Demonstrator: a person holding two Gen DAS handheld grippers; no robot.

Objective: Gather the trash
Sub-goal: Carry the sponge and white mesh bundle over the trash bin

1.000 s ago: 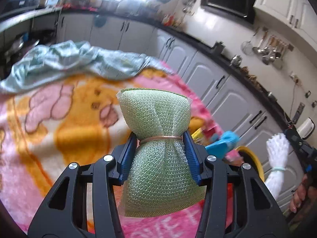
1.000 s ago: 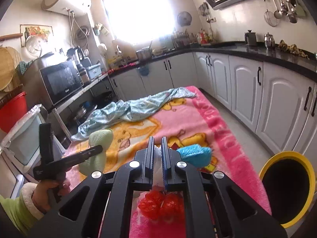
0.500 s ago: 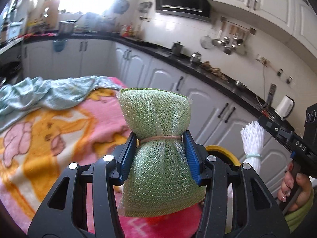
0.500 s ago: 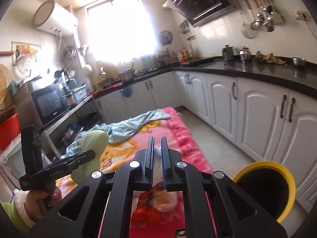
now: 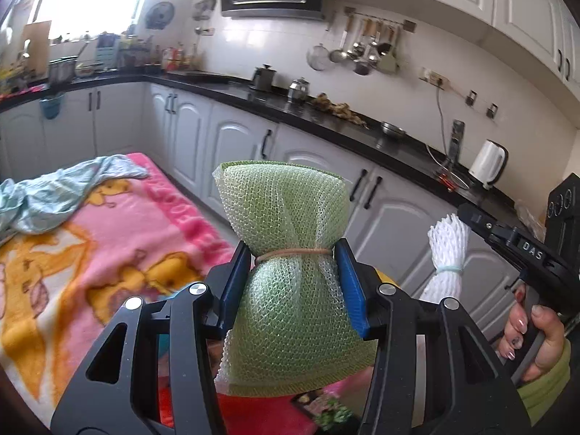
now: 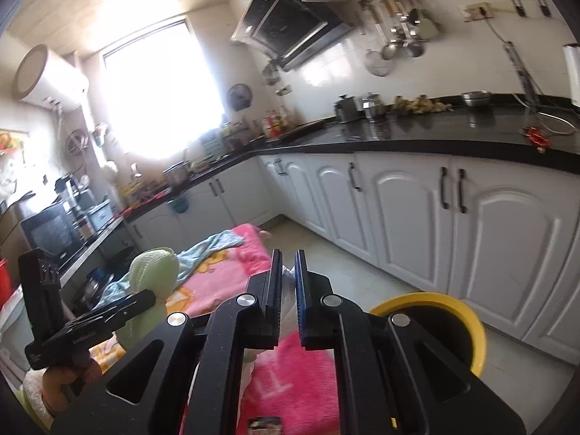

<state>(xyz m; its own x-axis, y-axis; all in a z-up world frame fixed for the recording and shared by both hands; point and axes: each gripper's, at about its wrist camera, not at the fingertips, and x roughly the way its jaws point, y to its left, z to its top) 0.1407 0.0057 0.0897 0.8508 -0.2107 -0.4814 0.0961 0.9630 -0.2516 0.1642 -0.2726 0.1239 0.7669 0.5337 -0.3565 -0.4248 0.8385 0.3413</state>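
From the left wrist view, the left claw [image 5: 294, 282] is clamped on a green mesh bundle [image 5: 286, 253] at its waist, right where a rubber band cinches it, and the bundle stands upright between the blue pads, lifted clear of the pink cartoon blanket [image 5: 108, 246] that lies below and to the left. Far left on that blanket sits a crumpled pale blue cloth [image 5: 54, 195]. To the right, the right claw [image 5: 467, 217] carries a white mesh bundle [image 5: 447, 253], tied with a pale band and hanging down from the tip. In the right wrist view, the right claw [image 6: 288, 290] has its jaws drawn narrow, and a sliver of the white mesh bundle [image 6: 288, 301] shows in the gap between them. Just right of and below it stands the yellow bin [image 6: 471, 330] on the floor, its dark mouth open upward, near the white cupboards. The left claw [image 6: 145, 299] and its green mesh bundle [image 6: 154, 272] hang at the left, above the blanket. By my reckoning the picking-up is done for these 2 pieces and the carrying is in hand; next, each claw needs to come over the bin's mouth and open, the right one being nearer.
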